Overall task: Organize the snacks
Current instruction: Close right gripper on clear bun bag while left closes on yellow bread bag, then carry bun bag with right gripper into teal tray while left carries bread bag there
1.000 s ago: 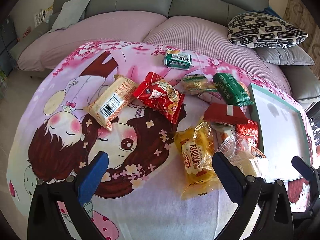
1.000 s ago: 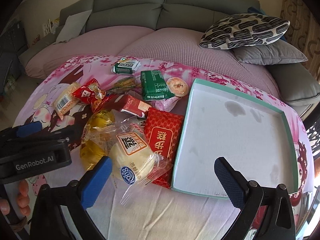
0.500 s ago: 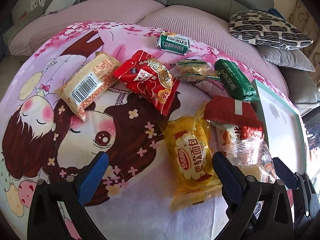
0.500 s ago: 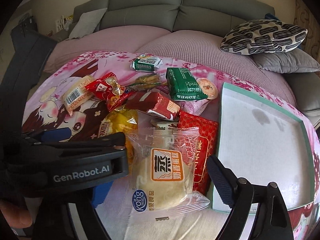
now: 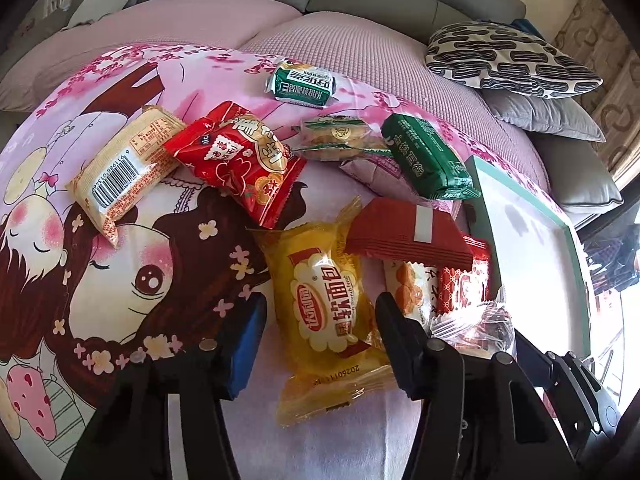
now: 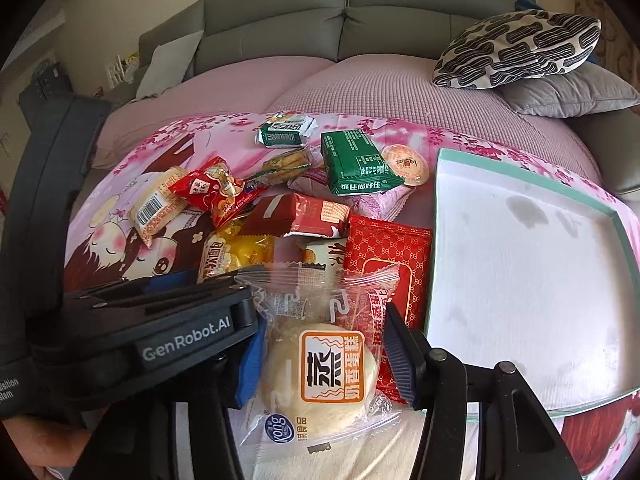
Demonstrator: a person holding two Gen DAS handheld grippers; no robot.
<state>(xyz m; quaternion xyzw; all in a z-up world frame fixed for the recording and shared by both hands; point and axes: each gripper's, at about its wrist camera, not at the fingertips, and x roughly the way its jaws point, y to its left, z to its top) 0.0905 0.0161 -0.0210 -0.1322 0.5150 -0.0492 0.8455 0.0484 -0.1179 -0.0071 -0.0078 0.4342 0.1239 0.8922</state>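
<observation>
Fingers on my left gripper stand partly open, 1 on each side of the yellow bread pack at lower centre of the left view. The blue pad is apart from the wrapper; the dark finger on the other side sits at its edge, and I cannot tell whether it touches.

My right gripper brackets the steamed cake bag at lower centre of the right view, both fingers right against the clear wrapper. Whether they are squeezing it I cannot tell.

Both packs lie on the pink cartoon blanket. Just right of the bread sits a dark red wedge pack on top of a red patterned pack. Toward the upper left of the left view lie a beige barcode pack and a red cracker bag; above centre, a green-and-white pack, and right of centre a dark green one.

At the right edge rests the white tray with its teal rim.
</observation>
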